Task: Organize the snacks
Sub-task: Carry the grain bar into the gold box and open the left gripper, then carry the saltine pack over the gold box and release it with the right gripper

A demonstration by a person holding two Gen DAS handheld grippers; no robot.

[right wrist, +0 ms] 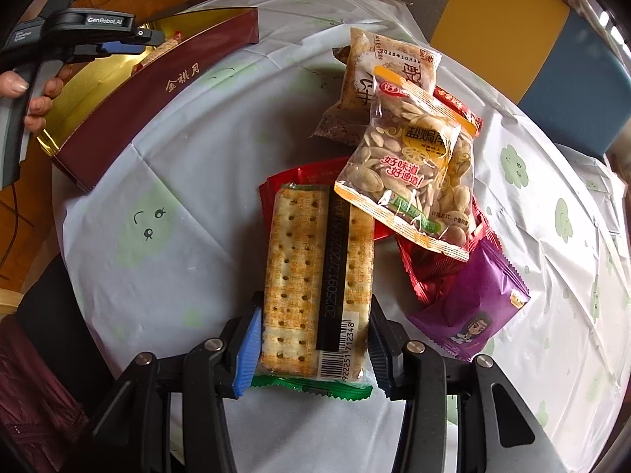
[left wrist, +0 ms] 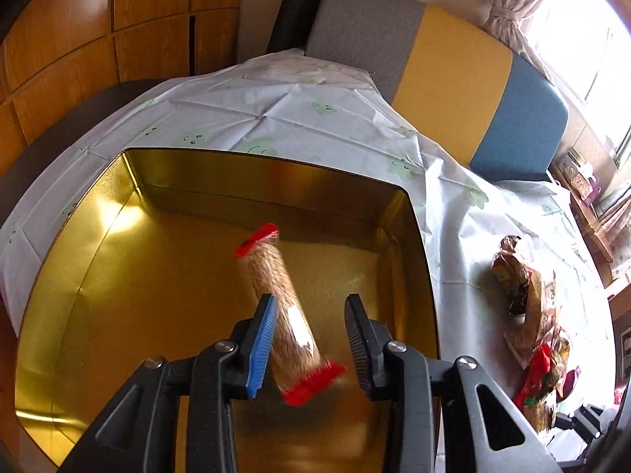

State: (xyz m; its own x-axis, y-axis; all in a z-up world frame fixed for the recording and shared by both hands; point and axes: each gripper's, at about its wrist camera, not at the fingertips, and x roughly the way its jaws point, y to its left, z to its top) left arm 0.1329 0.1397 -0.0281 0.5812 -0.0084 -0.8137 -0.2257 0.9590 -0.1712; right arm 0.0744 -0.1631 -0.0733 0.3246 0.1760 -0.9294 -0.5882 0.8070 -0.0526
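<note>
In the left wrist view a long clear cracker packet with red ends (left wrist: 284, 299) is blurred and slanted over the gold floor of the open tin (left wrist: 118, 276). My left gripper (left wrist: 310, 301) is open around it: the packet lies against the blue left pad and a gap separates it from the right pad. In the right wrist view my right gripper (right wrist: 315, 307) is shut on a flat soda-cracker packet with green ends (right wrist: 311, 268), its far end resting among the snack pile. The left gripper (right wrist: 150, 37) also shows there above the maroon-walled tin (right wrist: 157, 94).
On the white tablecloth (right wrist: 177, 181) lie a seed bag (right wrist: 410, 173), a beige packet (right wrist: 378, 67), red packets (right wrist: 430, 272) and a purple packet (right wrist: 473, 307). A person's hand (right wrist: 39, 94) holds the left gripper. A grey, yellow and blue bench (left wrist: 453, 67) stands behind the table.
</note>
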